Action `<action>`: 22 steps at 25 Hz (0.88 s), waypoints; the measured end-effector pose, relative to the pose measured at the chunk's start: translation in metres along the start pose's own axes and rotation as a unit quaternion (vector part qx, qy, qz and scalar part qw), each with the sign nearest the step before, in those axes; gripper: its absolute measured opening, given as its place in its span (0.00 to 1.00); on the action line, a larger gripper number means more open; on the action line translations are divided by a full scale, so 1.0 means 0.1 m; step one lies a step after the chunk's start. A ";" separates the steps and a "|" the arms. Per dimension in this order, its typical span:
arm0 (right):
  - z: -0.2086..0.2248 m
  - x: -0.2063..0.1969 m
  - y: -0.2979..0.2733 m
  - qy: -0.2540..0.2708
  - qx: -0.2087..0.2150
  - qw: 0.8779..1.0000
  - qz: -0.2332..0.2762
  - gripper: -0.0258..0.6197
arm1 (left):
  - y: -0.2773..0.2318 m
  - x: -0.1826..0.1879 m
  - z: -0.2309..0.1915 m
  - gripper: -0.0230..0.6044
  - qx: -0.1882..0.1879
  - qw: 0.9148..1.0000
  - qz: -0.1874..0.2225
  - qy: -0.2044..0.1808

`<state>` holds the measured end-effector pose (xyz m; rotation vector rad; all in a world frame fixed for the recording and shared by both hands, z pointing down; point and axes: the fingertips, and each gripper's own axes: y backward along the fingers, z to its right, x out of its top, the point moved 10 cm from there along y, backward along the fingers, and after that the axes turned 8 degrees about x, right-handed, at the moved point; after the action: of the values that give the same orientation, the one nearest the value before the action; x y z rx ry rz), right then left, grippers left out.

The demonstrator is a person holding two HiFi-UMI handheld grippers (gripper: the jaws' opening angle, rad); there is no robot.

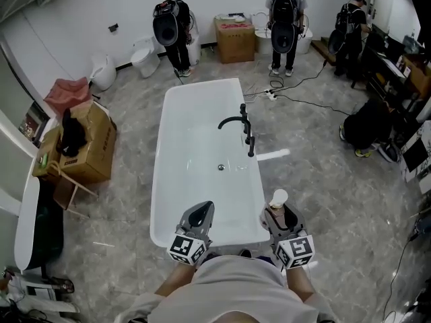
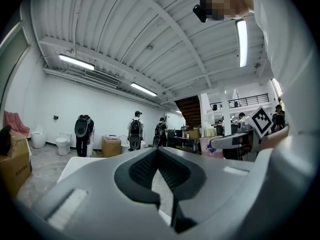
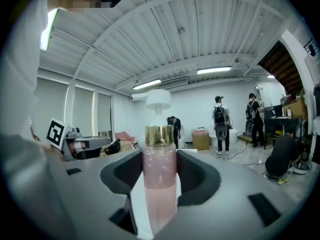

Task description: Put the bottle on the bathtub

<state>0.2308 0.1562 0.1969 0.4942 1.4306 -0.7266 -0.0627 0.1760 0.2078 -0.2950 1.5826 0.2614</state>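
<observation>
Bottle pink, gold collar, white pump; upright, clamped in right tongs, lower right of head view, just beside bathtub near corner; left tongs clenched, empty, over near rim.

Grey marbled floor, white wall, cardboard boxes

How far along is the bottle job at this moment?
Done: the right gripper is shut on the pink bottle, held upright. In hand: it hangs beside the near right corner of the bathtub, not yet on it. Remaining: set the bottle on the tub and release. The left gripper is shut and empty.
</observation>
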 end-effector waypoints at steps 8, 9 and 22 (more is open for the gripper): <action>-0.25 0.14 -0.26 0.000 -0.015 1.000 0.002 0.37 | -0.03 0.09 -0.33 0.04 -0.029 1.000 -0.005 -0.005; -0.26 0.15 -0.27 -0.002 -0.016 1.000 0.002 0.37 | -0.05 0.10 -0.36 0.04 -0.031 1.000 -0.005 -0.004; -0.27 0.11 -0.46 -0.009 -0.040 0.999 -0.009 0.37 | -0.14 -0.03 -0.53 0.04 -0.039 0.999 -0.021 0.002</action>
<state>0.1793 0.1412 0.1883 0.4126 1.4428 -0.6832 -0.1076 0.1450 0.2131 -0.3886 1.5697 0.2905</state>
